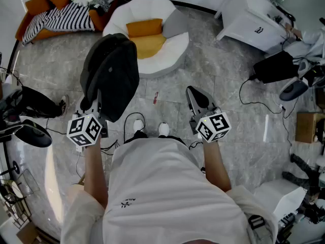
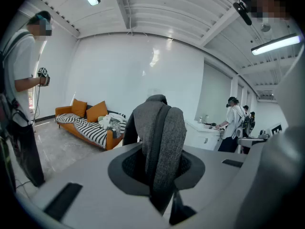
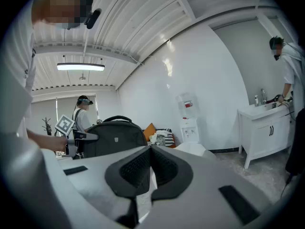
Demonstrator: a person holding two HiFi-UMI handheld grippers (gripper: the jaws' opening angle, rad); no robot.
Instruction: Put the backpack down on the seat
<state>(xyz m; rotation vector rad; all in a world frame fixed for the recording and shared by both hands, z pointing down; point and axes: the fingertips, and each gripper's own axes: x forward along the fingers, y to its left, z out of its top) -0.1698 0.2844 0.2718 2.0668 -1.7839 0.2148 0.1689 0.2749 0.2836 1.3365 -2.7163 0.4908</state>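
A black backpack [image 1: 112, 71] hangs above the floor in front of a round white seat [image 1: 148, 39] with orange cushions. My left gripper [image 1: 99, 107] is shut on the backpack's grey strap [image 2: 162, 142], which runs up between its pads. In the right gripper view the backpack [image 3: 110, 137] shows at the left, level with that gripper. My right gripper [image 1: 196, 96] is held out to the right of the bag, jaws together, with nothing between them [image 3: 151, 168].
An orange sofa [image 1: 61, 9] with striped cushions stands at the back left. A white cabinet [image 1: 251, 22] is at the back right, with cables and a black bag [image 1: 277, 66] on the floor. Other people stand around the room.
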